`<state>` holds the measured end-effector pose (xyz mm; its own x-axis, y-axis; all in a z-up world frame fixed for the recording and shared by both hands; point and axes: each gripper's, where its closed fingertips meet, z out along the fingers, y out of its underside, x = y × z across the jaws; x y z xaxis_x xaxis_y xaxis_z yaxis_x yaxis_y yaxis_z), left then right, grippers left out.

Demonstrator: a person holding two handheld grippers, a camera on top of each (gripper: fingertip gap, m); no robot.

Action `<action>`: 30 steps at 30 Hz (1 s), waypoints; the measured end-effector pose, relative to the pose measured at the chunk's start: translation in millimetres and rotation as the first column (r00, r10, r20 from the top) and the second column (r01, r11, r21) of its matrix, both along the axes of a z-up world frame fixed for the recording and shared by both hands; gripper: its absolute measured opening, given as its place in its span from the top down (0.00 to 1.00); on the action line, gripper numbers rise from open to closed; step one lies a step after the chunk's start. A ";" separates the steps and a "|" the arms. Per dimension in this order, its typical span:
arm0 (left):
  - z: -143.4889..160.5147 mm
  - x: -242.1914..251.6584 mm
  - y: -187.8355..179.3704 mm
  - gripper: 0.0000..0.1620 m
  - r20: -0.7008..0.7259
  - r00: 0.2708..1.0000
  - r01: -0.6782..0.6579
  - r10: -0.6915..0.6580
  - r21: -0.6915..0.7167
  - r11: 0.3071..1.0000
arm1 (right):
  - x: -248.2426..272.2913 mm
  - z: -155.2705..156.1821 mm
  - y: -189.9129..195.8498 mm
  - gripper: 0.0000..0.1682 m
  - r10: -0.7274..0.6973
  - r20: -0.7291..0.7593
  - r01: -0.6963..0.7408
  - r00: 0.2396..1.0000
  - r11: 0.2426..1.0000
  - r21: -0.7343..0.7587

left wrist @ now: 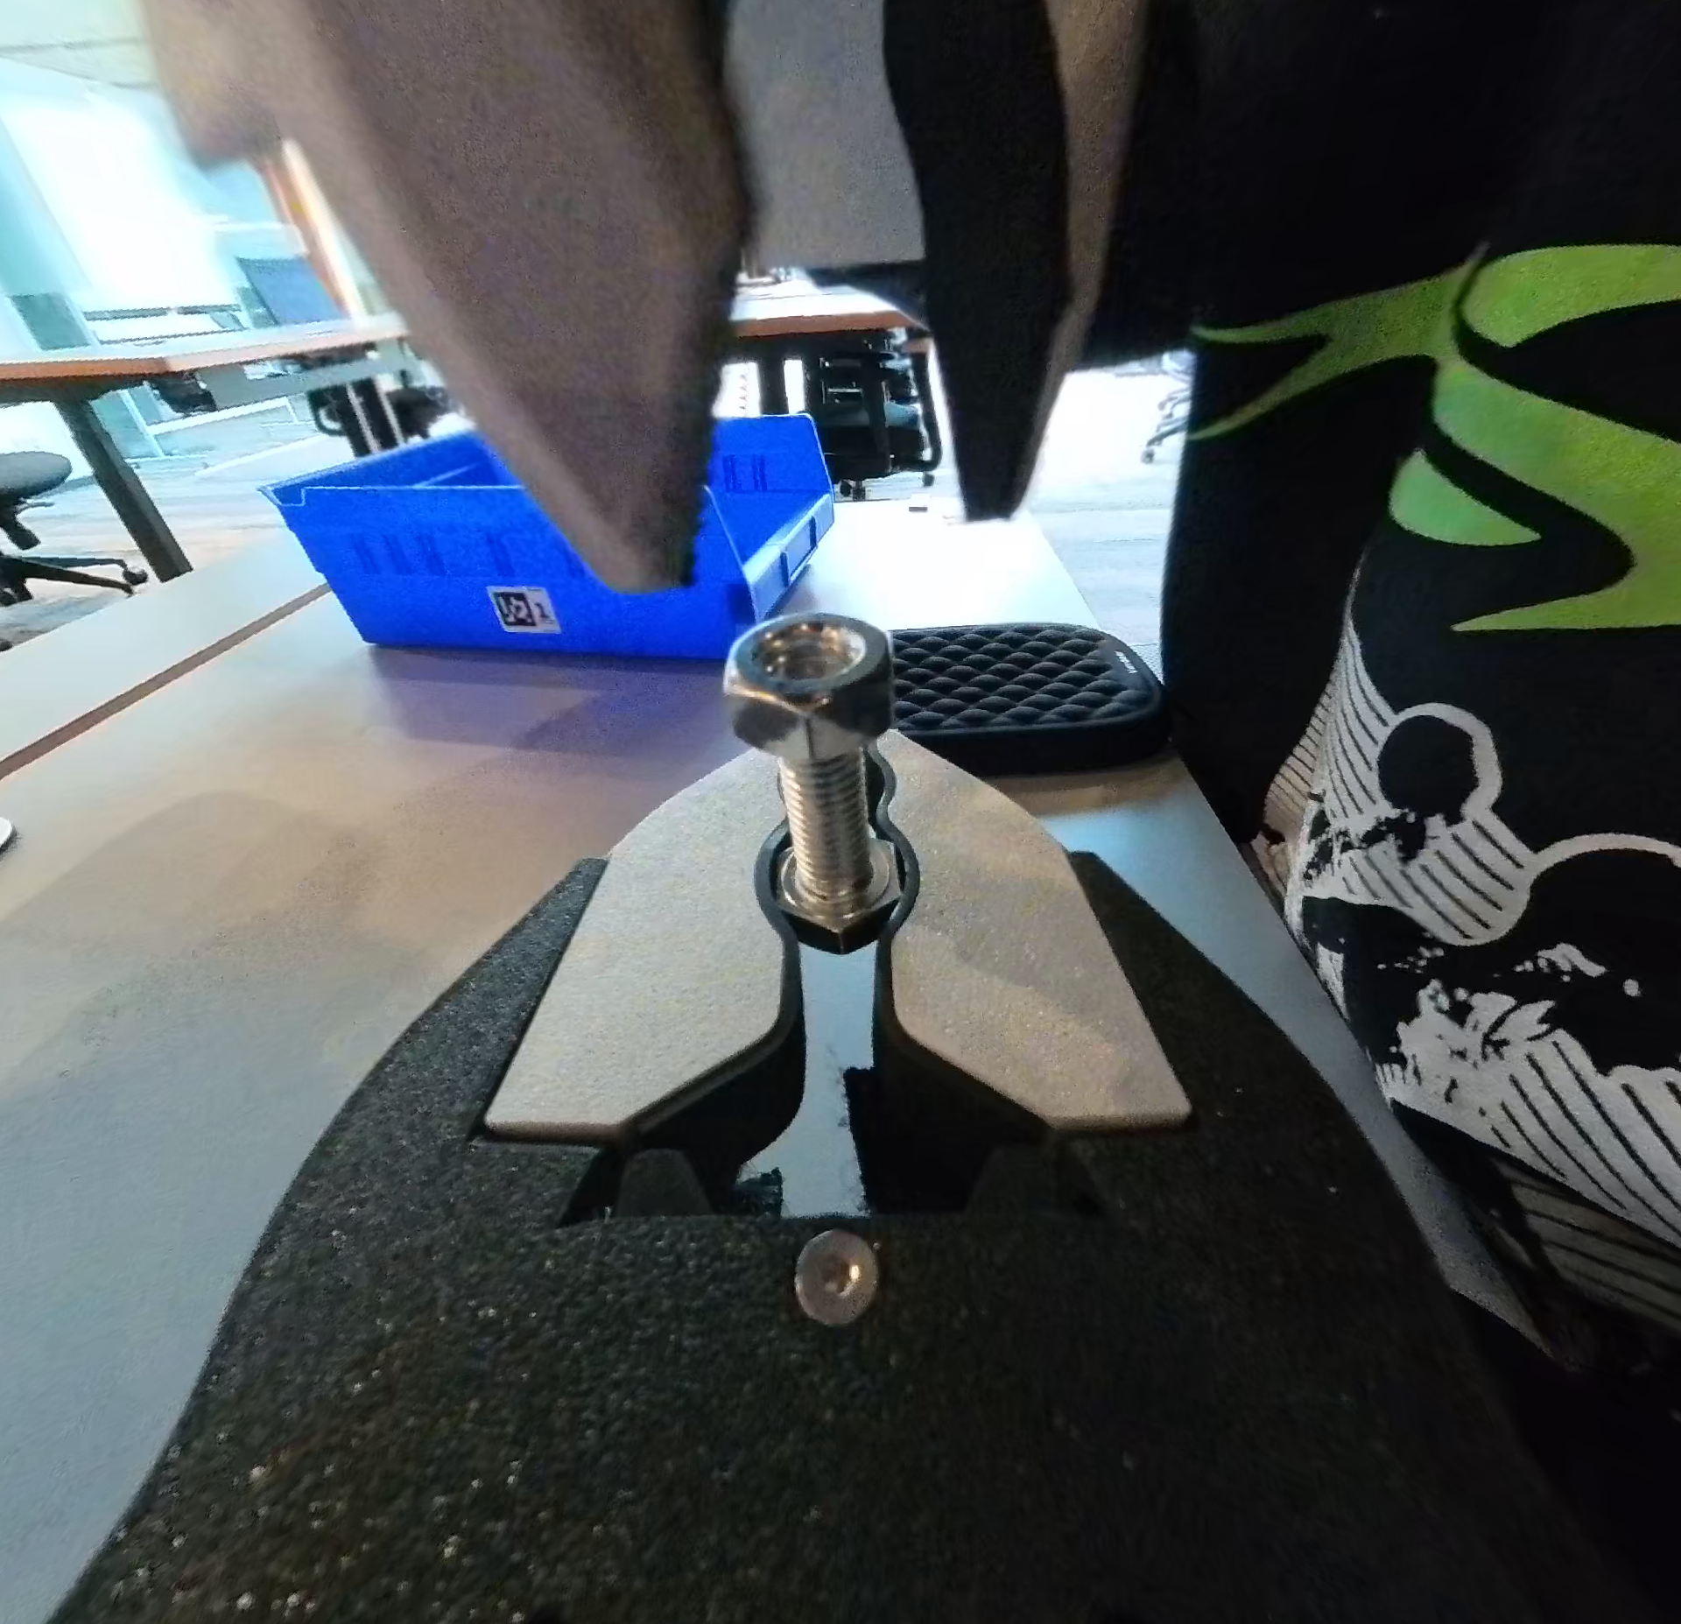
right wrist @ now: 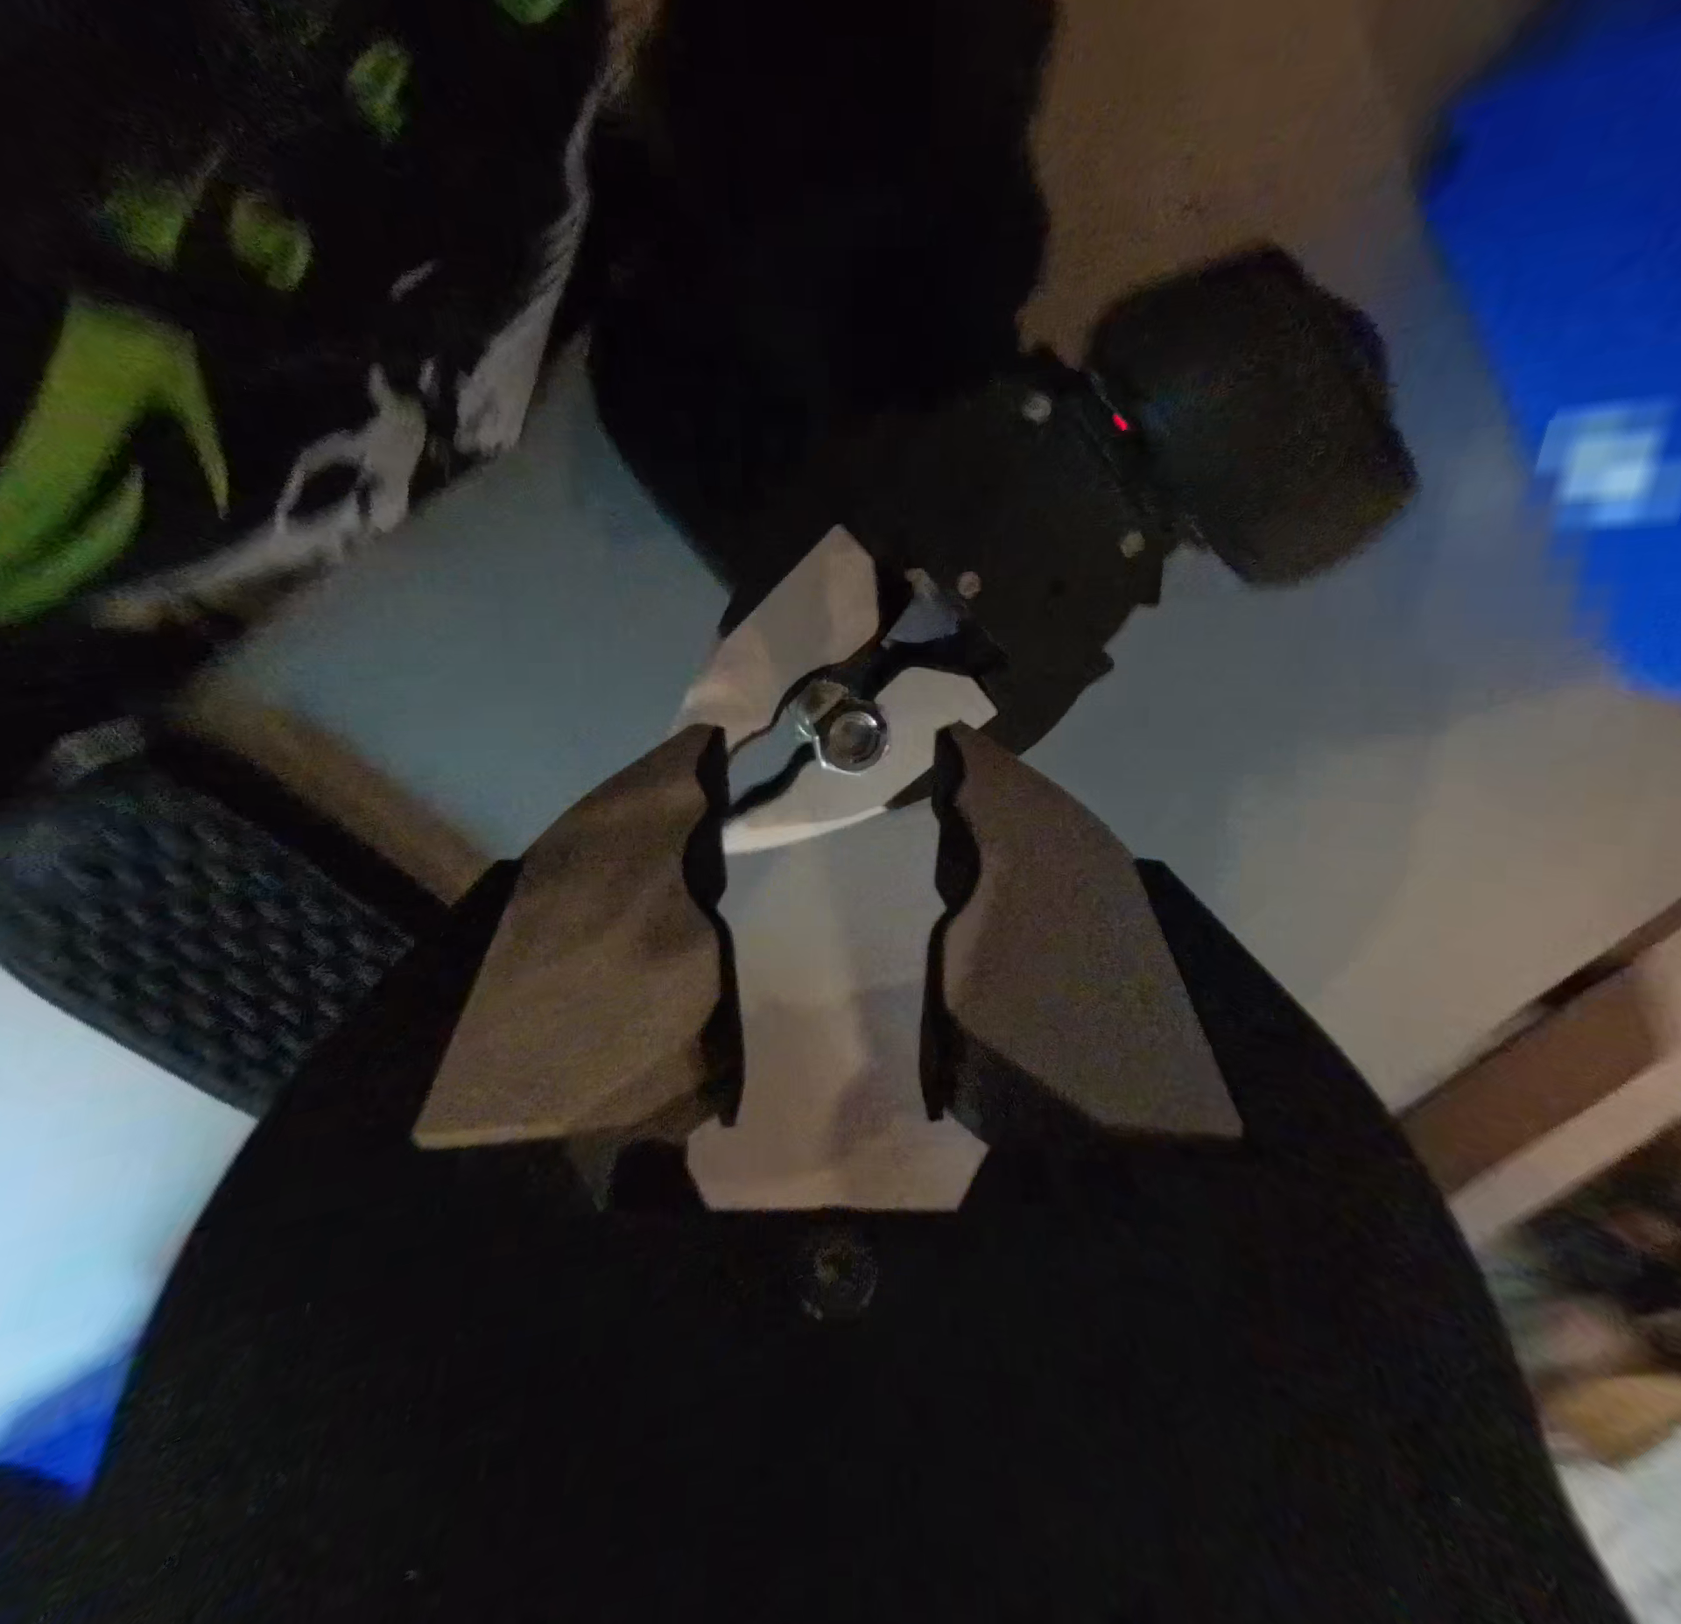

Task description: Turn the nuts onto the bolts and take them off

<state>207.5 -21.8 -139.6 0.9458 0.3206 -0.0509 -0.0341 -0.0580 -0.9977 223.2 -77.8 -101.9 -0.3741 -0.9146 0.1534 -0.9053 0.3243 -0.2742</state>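
My left gripper (left wrist: 846, 789) is shut on a steel bolt (left wrist: 823, 816) and holds it upright above the grey table (left wrist: 273, 853), with the bolt's hex head down between the fingers. A steel nut (left wrist: 810, 680) sits on the top end of the thread. My right gripper (right wrist: 832, 753) is open and points down at the nut (right wrist: 850, 742), its fingers on either side and apart from it. In the left wrist view the right gripper's blurred fingers (left wrist: 637, 452) hang just above the nut.
A blue plastic bin (left wrist: 455, 543) stands on the table behind the bolt. A black quilted pad (left wrist: 1019, 689) lies to its right. A person in a black printed shirt (left wrist: 1455, 671) stands close at the right table edge.
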 end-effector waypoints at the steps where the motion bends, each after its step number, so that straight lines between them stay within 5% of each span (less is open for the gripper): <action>1: 0.1 0.3 0.1 0.94 0.000 1.000 0.002 -0.002 0.000 1.000 | -1.9 -0.4 0.5 0.75 0.118 -0.053 -0.118 0.992 0.993 -0.012; 8: -1.0 1.8 1.6 0.94 -0.009 1.000 0.011 -0.011 -0.012 1.000 | -1.7 -13.1 3.3 0.79 0.447 -0.128 -0.430 0.885 0.892 0.137; 15: -1.0 2.0 1.8 0.94 -0.011 1.000 0.013 -0.013 -0.012 1.000 | -8.5 -19.6 0.6 0.89 0.463 -0.150 -0.434 0.874 0.881 0.187; 18: -0.3 0.8 0.9 0.94 -0.007 1.000 0.005 -0.005 -0.005 1.000 | -10.0 -19.6 -1.9 0.89 0.334 -0.140 -0.309 0.932 0.935 0.174; 22: 0.1 -1.3 -0.4 0.94 -0.002 1.000 -0.007 0.007 0.001 1.000 | -11.6 -18.6 -6.1 0.89 -0.038 -0.123 0.059 0.992 0.983 0.174; 26: -1.2 -2.3 0.0 0.94 0.003 1.000 -0.013 0.013 -0.006 1.000 | -13.7 -21.2 -4.6 0.89 -0.526 -0.081 0.530 0.847 0.819 0.219; 30: -0.9 -1.9 0.0 0.94 0.001 1.000 -0.010 0.010 -0.003 1.000 | -15.1 -23.0 -4.3 0.87 -0.596 -0.029 0.591 0.802 0.787 0.179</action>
